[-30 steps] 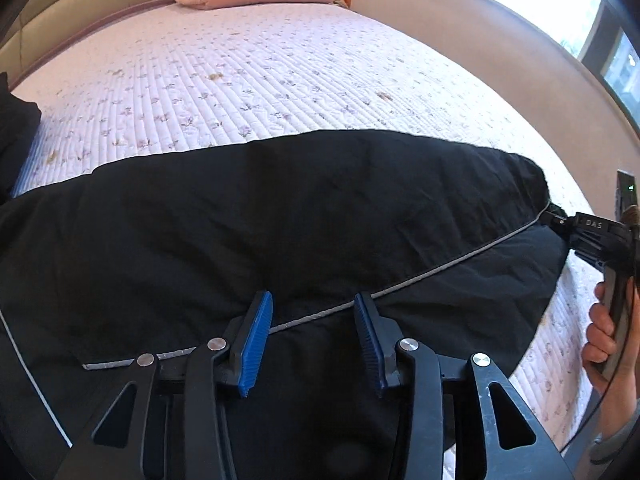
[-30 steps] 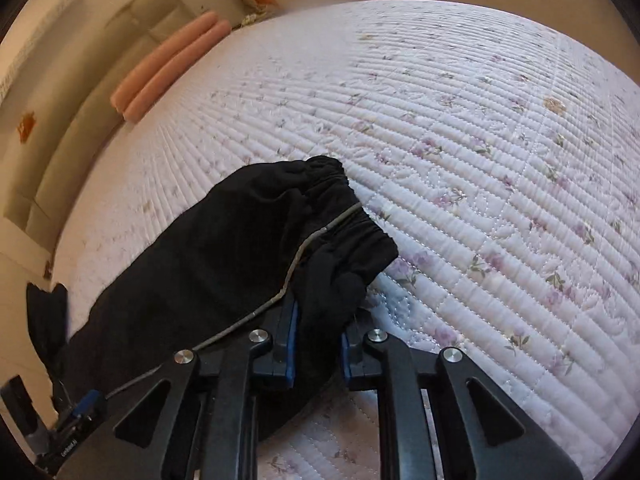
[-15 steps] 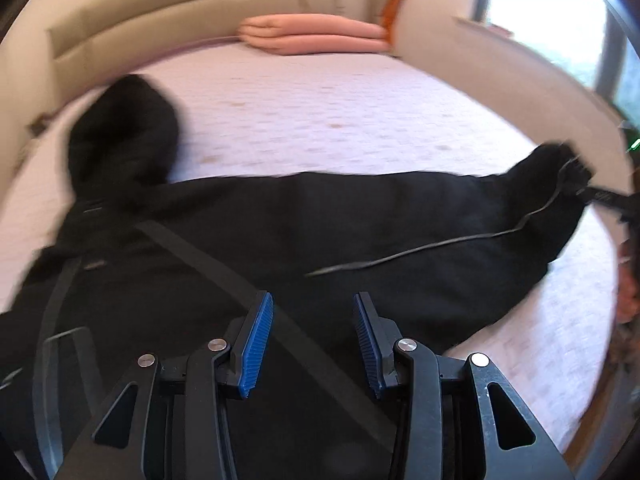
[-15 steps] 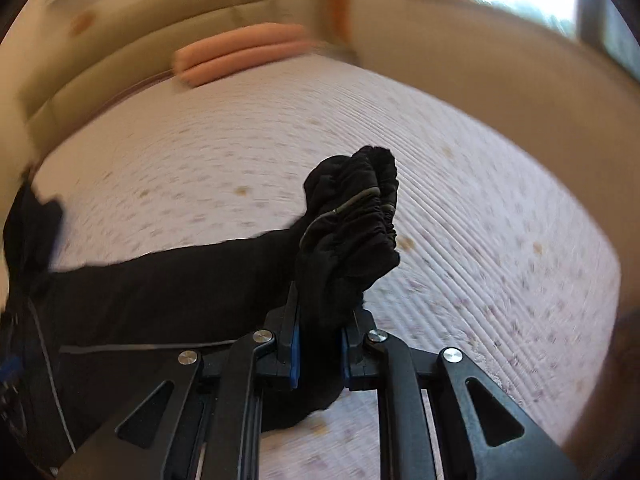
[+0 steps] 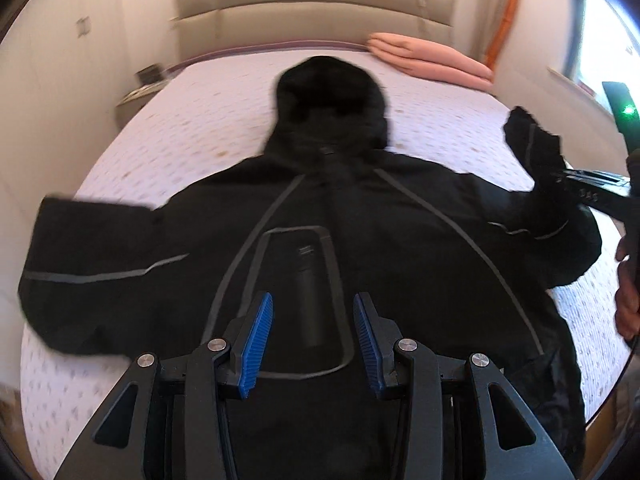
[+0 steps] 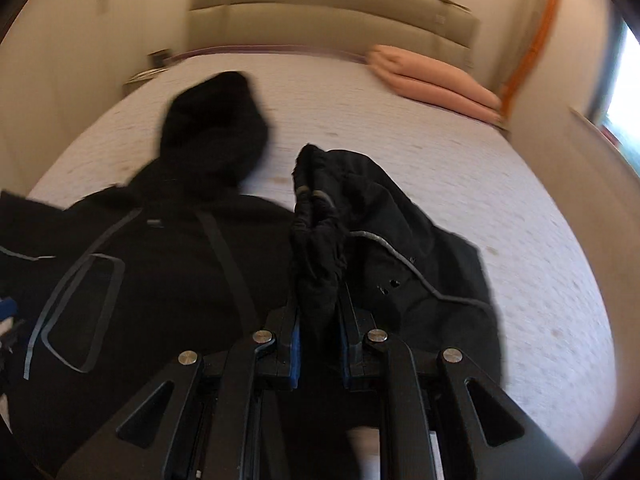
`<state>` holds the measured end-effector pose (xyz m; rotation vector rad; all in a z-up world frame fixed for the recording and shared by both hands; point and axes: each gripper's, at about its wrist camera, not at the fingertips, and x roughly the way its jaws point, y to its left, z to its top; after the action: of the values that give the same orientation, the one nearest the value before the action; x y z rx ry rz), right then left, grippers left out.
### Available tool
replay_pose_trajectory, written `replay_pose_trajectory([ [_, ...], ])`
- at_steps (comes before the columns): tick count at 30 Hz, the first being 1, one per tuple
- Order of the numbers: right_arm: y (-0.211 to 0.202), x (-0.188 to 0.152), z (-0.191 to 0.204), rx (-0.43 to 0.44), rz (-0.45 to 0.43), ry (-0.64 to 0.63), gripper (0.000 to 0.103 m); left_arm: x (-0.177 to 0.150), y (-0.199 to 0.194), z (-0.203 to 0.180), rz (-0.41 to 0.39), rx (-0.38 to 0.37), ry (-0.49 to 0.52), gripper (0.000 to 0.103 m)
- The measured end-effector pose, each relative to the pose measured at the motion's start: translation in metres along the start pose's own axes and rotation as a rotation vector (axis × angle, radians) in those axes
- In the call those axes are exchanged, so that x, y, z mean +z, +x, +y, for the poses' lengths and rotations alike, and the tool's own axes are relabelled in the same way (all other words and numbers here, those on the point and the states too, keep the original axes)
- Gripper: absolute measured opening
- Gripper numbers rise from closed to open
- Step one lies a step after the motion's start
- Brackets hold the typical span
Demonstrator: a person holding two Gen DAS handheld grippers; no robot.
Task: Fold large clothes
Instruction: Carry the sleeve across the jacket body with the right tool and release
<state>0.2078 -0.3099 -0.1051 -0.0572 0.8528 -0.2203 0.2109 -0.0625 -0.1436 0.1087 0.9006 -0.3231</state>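
While the black hooded jacket (image 5: 320, 216) lies spread on the bed (image 5: 224, 120) with its back panel up and its hood (image 5: 328, 104) pointing toward the headboard (image 5: 316, 12), the right gripper (image 6: 318, 340) has its jaws clamped narrowly on the gathered cuff (image 6: 316, 240) of the right sleeve, lifted above the jacket's right shoulder. Seen from the left wrist view, that cuff (image 5: 532, 144) hangs up and to the right of the body, so the fold, by my judgement, calls for carrying it leftward across the jacket's long axis, which runs from hem near the cameras to hood. With its blue-padded jaws wide apart and holding nothing, the left gripper (image 5: 312, 336) hovers over the lower middle of the back, near the grey outlined panel (image 5: 296, 304); the left sleeve (image 5: 104, 264) lies flat and outstretched, nearer to this gripper. Folded pink bedding (image 5: 432, 64) rests by the headboard, well apart from the jacket. No containers are in view
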Motion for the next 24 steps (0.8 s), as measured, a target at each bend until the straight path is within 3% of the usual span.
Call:
replay_pose_trajectory([
  [6, 0.022, 0.007, 0.120, 0.115, 0.027, -0.107, 0.017, -0.024, -0.002, 0.049, 0.024, 0.038, -0.081, 0.044],
  [12, 0.068, -0.010, 0.204, 0.139, 0.089, -0.188, 0.020, -0.041, 0.008, 0.080, 0.049, 0.062, -0.144, 0.044],
  [16, 0.102, -0.031, 0.226, 0.136, 0.170, -0.224, 0.029, -0.046, 0.015, 0.089, 0.067, 0.064, -0.169, 0.044],
  [18, 0.110, -0.042, 0.227, 0.159, 0.192, -0.219, 0.045, -0.047, 0.016, 0.091, 0.067, 0.068, -0.173, 0.044],
  [21, 0.110, -0.045, 0.228, 0.151, 0.182, -0.239, 0.049, -0.046, 0.017, 0.095, 0.068, 0.072, -0.182, 0.044],
  [24, 0.107, -0.037, 0.221, 0.223, 0.201, -0.228, 0.052, -0.040, 0.018, 0.096, 0.064, 0.061, -0.188, 0.045],
])
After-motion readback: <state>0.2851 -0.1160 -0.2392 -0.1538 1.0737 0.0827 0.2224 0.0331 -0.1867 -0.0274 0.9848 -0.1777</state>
